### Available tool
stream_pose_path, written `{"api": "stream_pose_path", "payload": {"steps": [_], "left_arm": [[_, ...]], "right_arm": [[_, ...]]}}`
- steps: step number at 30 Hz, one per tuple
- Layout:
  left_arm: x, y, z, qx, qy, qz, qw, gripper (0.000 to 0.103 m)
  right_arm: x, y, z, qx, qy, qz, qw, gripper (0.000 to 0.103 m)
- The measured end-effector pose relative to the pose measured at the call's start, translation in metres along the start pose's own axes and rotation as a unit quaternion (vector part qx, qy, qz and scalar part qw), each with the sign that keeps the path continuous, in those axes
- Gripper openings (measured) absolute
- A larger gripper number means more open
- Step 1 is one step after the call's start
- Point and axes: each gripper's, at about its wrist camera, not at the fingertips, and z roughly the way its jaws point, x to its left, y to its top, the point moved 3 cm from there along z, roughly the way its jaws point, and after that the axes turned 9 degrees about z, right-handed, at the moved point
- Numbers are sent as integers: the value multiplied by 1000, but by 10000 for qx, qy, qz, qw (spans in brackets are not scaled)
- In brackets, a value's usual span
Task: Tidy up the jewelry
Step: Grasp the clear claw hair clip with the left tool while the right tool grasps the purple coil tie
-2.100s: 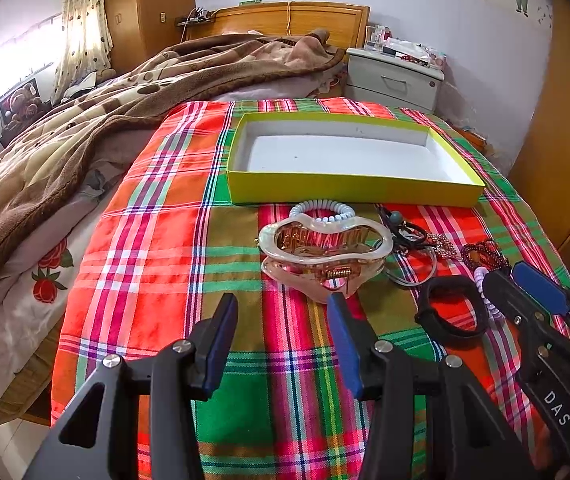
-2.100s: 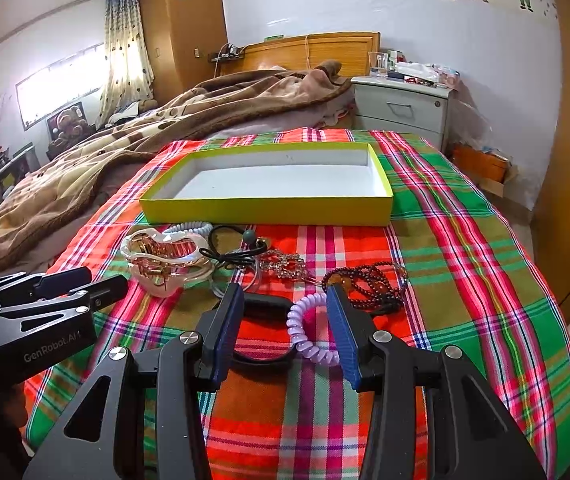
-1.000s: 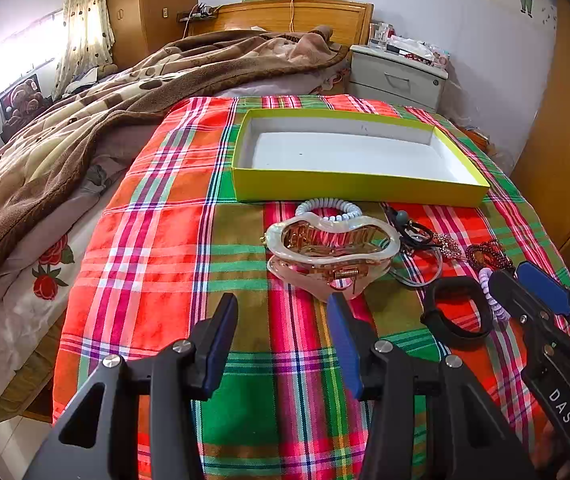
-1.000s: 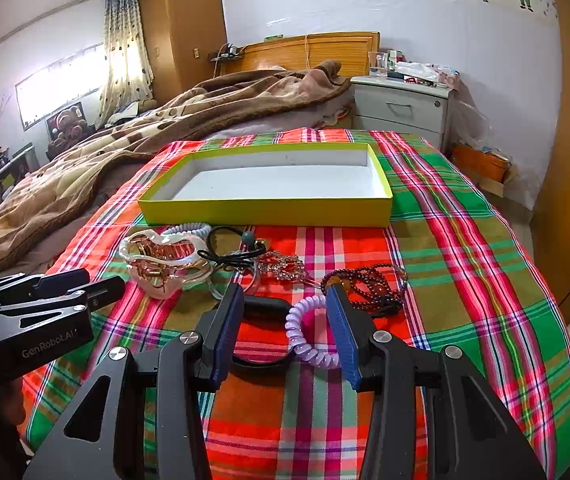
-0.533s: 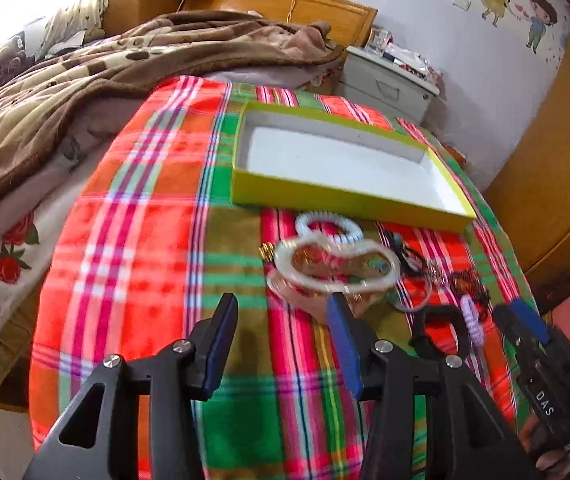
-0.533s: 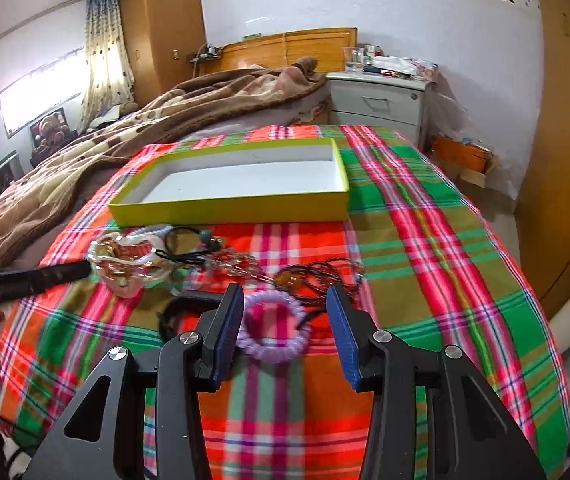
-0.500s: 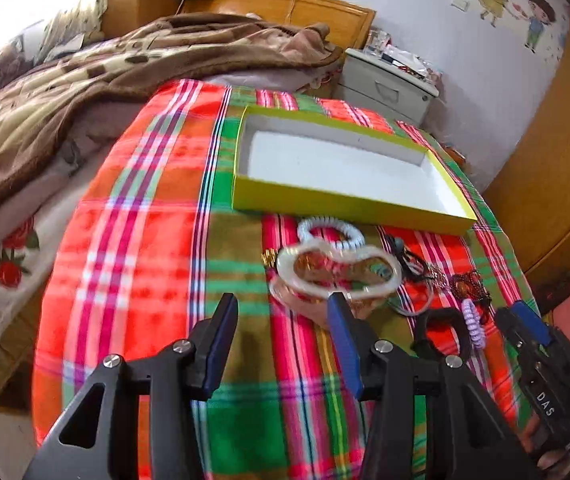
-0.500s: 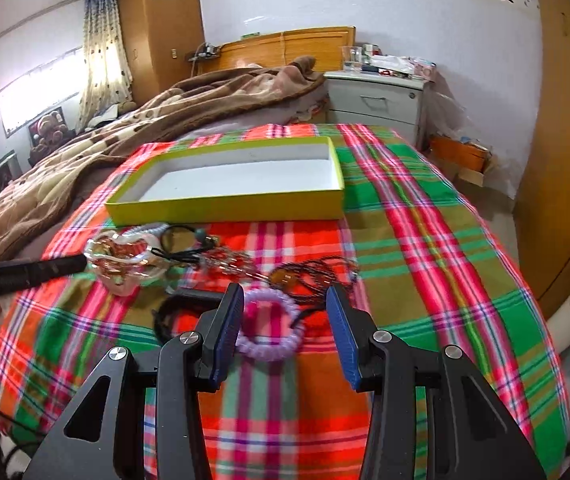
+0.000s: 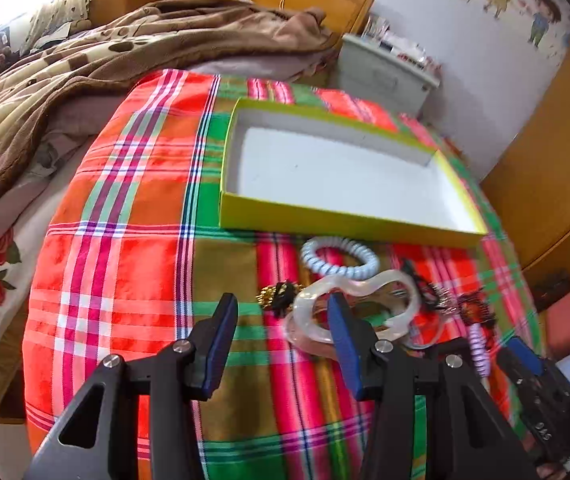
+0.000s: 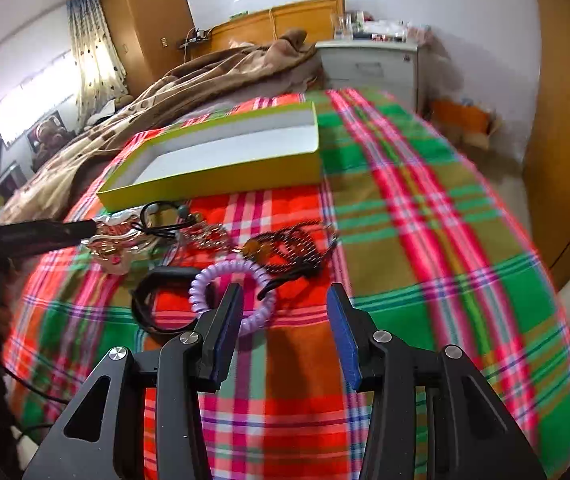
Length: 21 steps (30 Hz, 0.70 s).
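Still approach step | left tongs (image 9: 281, 334) agape, empty, beside translucent pink hair claw (image 9: 355, 312) on plaid bedspread (image 9: 125, 264) | right tongs (image 10: 283, 322) agape near lilac spiral hair tie (image 10: 232, 298) | yellow-green cardboard tray (image 9: 345, 222) unfilled | next likely: straddle, pinch, lift.

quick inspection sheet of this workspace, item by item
surface: red and green plaid cloth over the bed, bare on its left part
job's things: empty yellow-green cardboard box lid; in front lie a clear plastic claw clip, pale blue spiral hair tie, lilac spiral hair tie, black band, dark beaded bracelets
clutter: nothing seen
grippers: left gripper open, empty; right gripper open, empty
cables: nothing seen
surroundings: brown blanket, grey nightstand
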Motion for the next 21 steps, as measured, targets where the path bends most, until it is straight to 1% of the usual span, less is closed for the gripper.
{"api": "stream_pose_path", "payload": {"steps": [2,4,6,10,13,16,17,18,21], "left_arm": [[-1,0,3,43,-65,47,10000,49],[-3,-1,7,107,-249,28,9996,49],[-4,-1,8,110,-261,36,9996,49],[-8,-1,8,135,-265,128,9995,49],[-10,-2,9,236,-462,127,9986,48],[-15,-7,7,358,-599,197,9974,46],[-17,-10,6,413,-676,220,9966,45],[-20,-13,5,459,-728,293,9959,45],[-28,-21,4,566,-750,478,9944,45]], "right_arm": [[4,-3,3,102,54,-58,9999,44],[7,-5,5,184,97,-63,9998,44],[6,-5,7,233,42,-10,9997,44],[2,-4,10,333,152,200,9991,44],[1,-3,13,407,177,265,9987,44],[2,-3,13,425,153,170,9988,44],[2,-3,13,430,133,129,9989,39],[3,-3,14,448,40,53,9990,29],[2,-4,14,446,-92,-82,9989,23]]}}
